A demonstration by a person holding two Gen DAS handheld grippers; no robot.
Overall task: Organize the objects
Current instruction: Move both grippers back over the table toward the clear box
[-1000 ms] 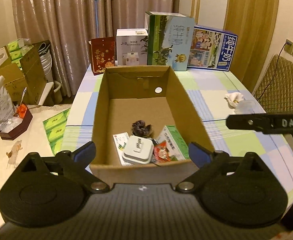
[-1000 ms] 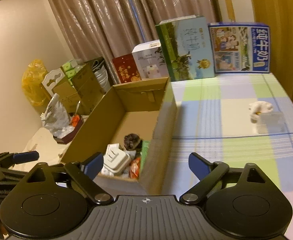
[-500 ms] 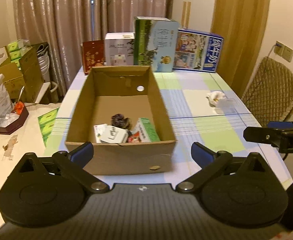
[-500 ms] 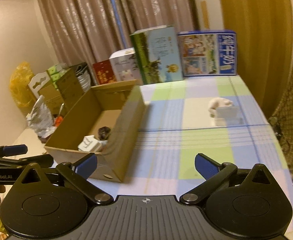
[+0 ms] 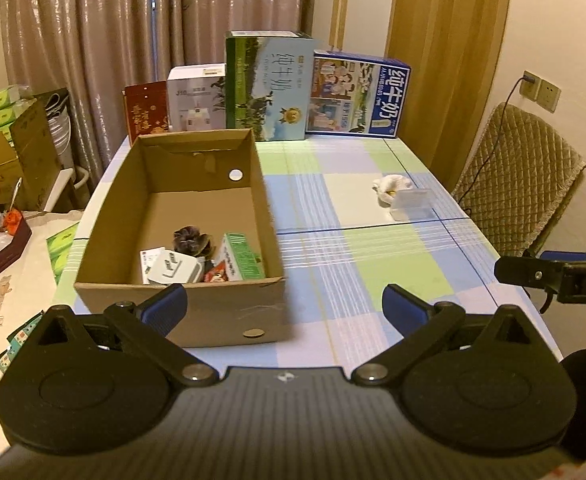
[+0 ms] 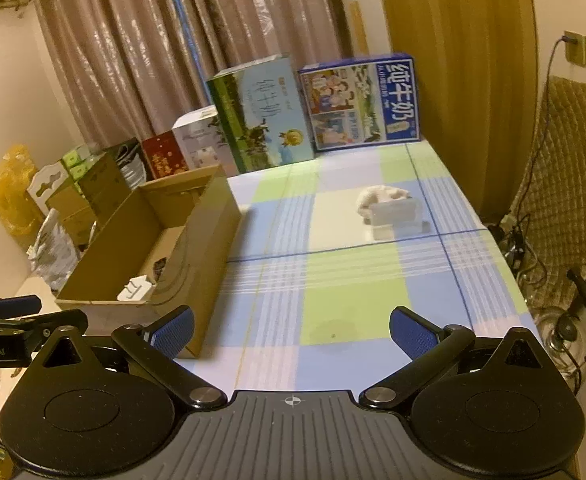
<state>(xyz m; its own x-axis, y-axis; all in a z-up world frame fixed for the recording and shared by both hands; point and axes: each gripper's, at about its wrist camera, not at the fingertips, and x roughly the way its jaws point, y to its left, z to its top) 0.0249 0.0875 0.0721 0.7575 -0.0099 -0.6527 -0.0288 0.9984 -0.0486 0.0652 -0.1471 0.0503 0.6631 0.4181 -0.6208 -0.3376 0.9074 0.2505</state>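
right now both tools hang back at the near edge of the bench (image 6: 357, 312), empty. the left hand-held gripper (image 5: 284, 307) has its blue pads spread wide with nothing between them, and the right hand-held gripper (image 6: 292, 327) is spread just as wide, also holding nothing.

most of the small stuff already sits in the cardboard box (image 5: 181, 312), bunched at its near end: a white plug (image 5: 175, 270), a green packet (image 5: 242, 256), a dark pine cone (image 5: 191, 240) and a red wrapper (image 5: 216, 276). what looks left to tidy is out on the checked cloth, well apart from the box: a small clear plastic case (image 6: 397, 218) with a crumpled white thing (image 6: 379, 194) touching its far side. what that white thing is, i cannot tell.

the relation that counts: from the right hand-held gripper the case lies ahead and a little to the right, far up the bench; from the left one it lies ahead and well off to the right, with the box straight in front. so the right side looks the nearer and better placed, with an open run of cloth between it and the case. the case's long axis runs roughly left to right across that view, so the pads would probably need to close front to back over its short side, which may call for a wrist turn. the box then lies to the left for the drop.
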